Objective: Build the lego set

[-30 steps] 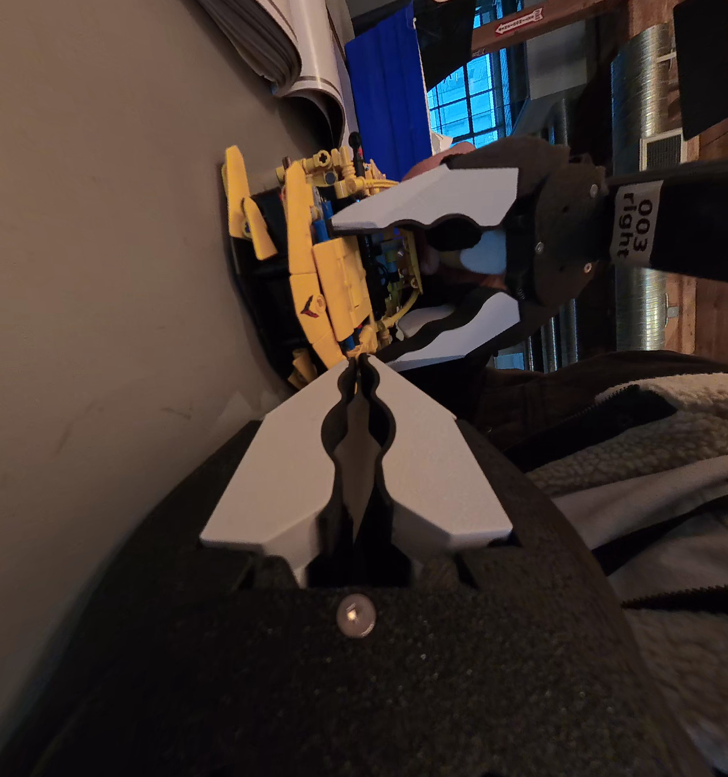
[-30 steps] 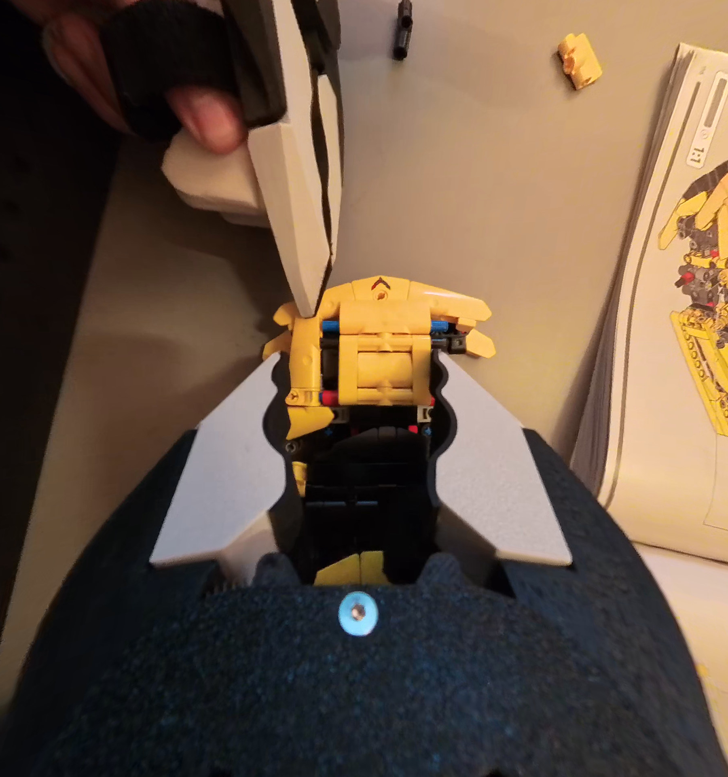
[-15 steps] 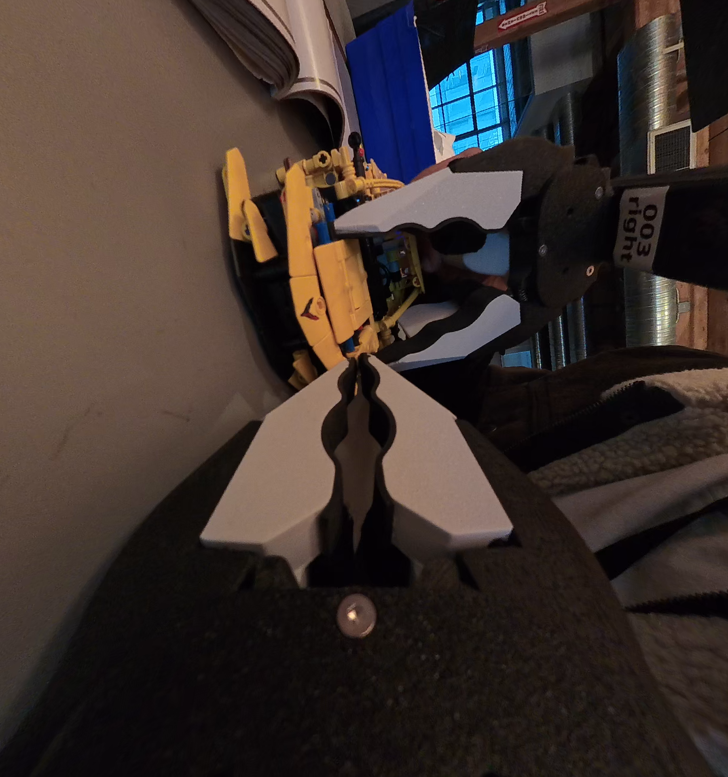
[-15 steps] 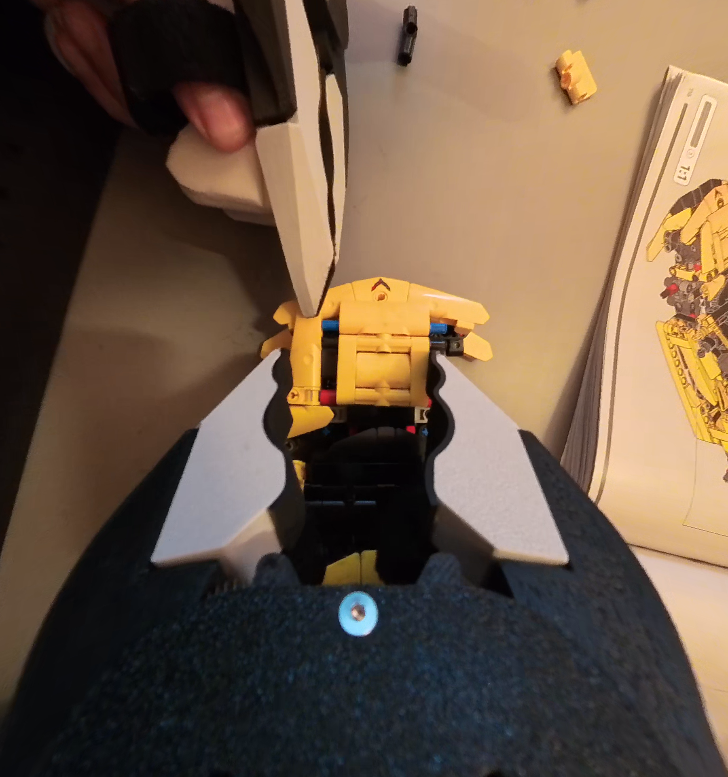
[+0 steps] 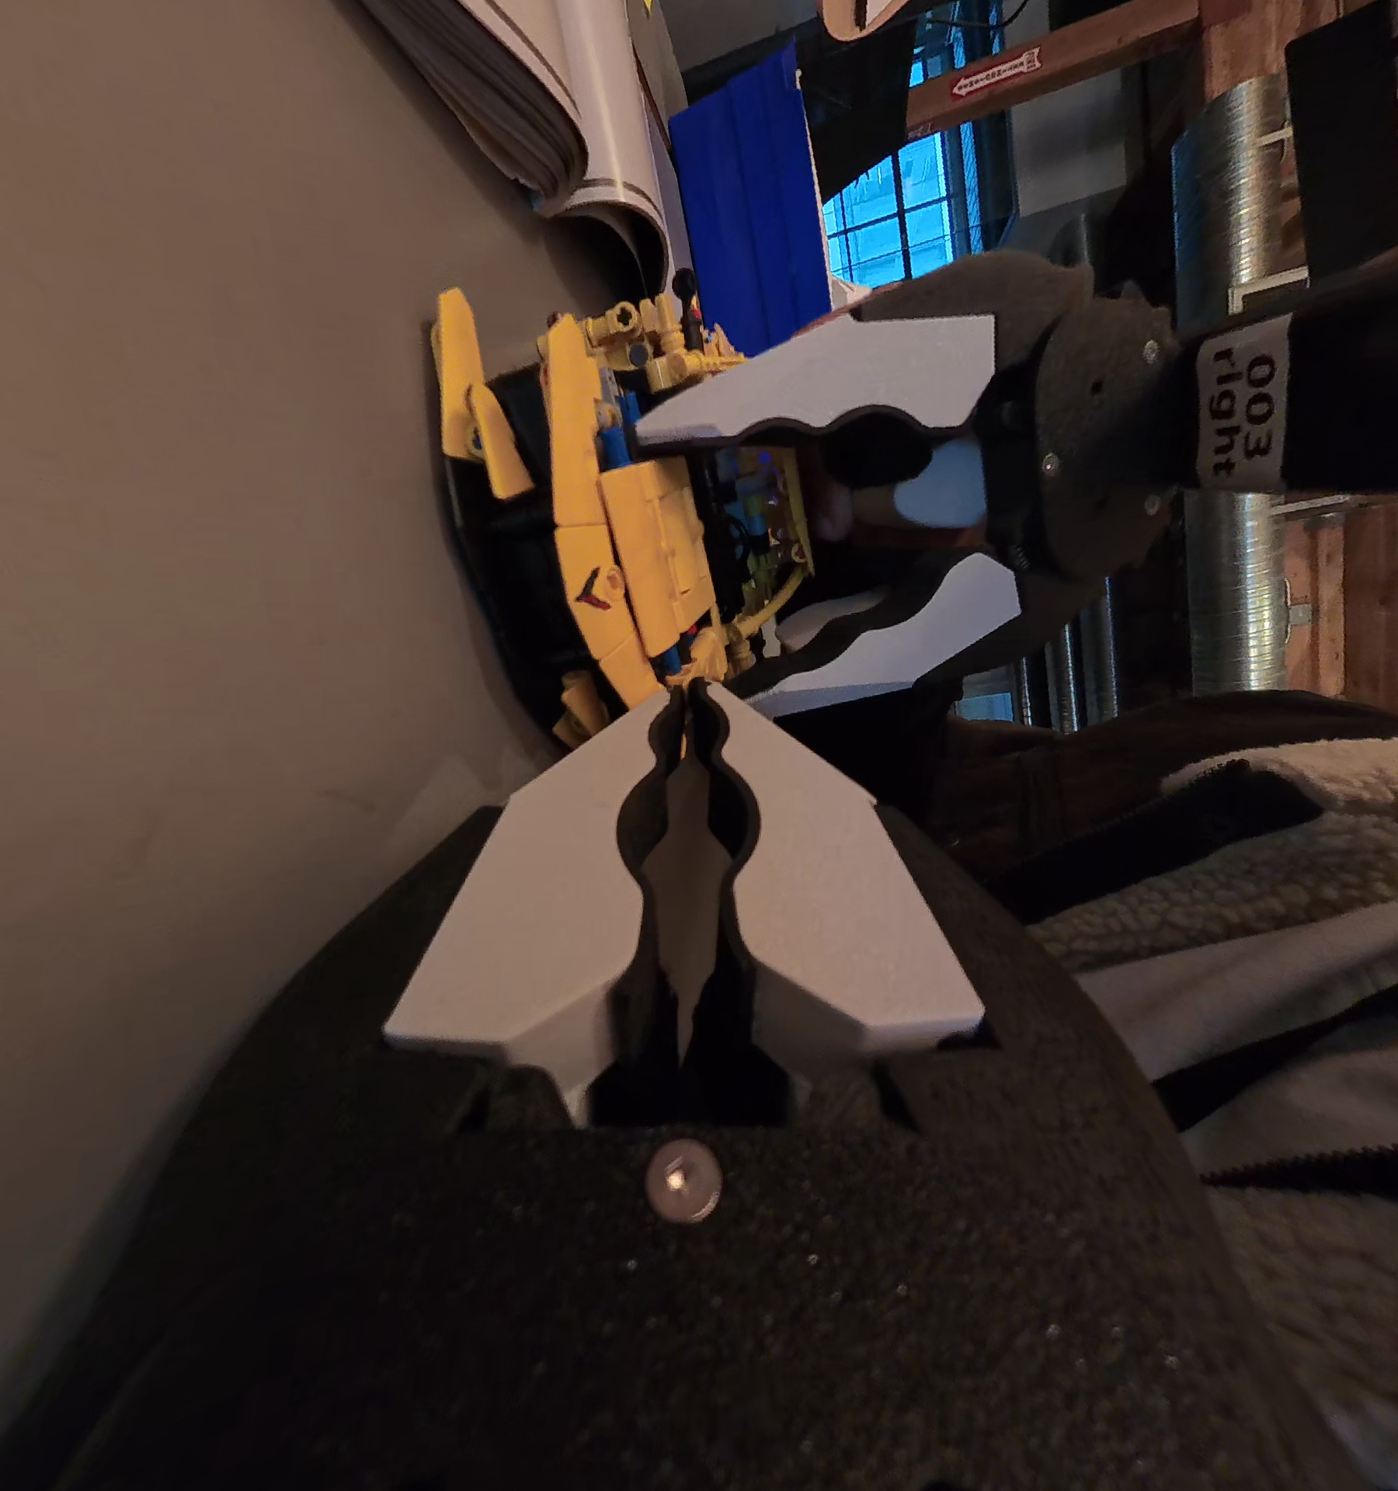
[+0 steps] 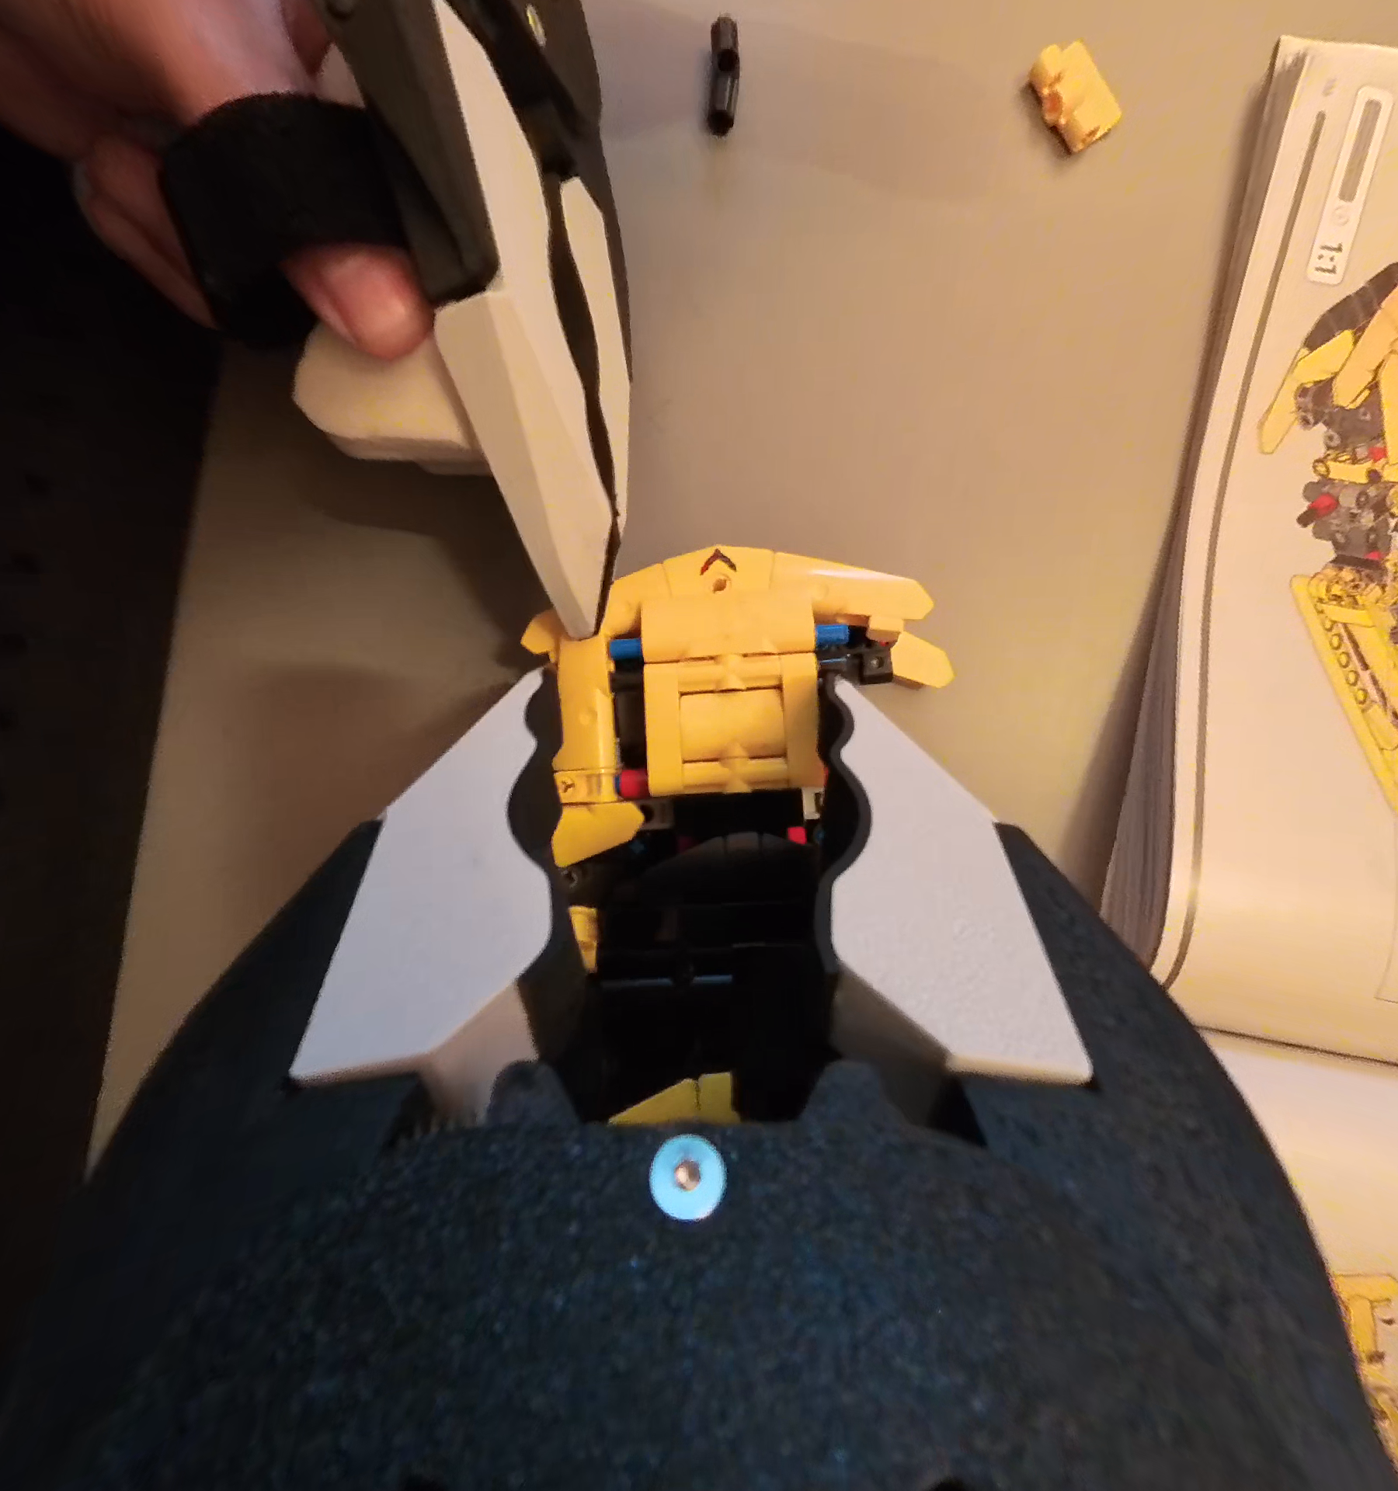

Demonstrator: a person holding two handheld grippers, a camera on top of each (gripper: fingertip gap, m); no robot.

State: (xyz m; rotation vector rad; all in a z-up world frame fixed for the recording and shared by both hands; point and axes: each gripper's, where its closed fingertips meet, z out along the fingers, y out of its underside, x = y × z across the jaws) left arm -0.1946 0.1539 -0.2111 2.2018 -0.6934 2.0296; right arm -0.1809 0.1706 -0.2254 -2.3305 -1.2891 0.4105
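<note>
The yellow and black lego car model (image 6: 728,710) rests on the beige table (image 6: 881,363). My right gripper (image 6: 688,686) is shut on the model's body, one finger on each side; it also shows in the left wrist view (image 5: 696,565). My left gripper (image 5: 688,695) is shut, and its tips press against the model's (image 5: 639,532) front left corner. In the right wrist view the left gripper (image 6: 591,621) comes down from the upper left onto that corner. I cannot tell whether a small part is pinched between its tips.
An open instruction booklet (image 6: 1285,565) lies to the right of the model. A loose yellow piece (image 6: 1075,97) and a black pin (image 6: 724,77) lie farther back on the table. A person's hand (image 6: 155,161) holds the left gripper. The table's left edge is dark. The tips of both grippers are at nearly the same place.
Almost nothing. Both grippers keep their hold and place on the model; the left gripper leans slightly more over the corner.
</note>
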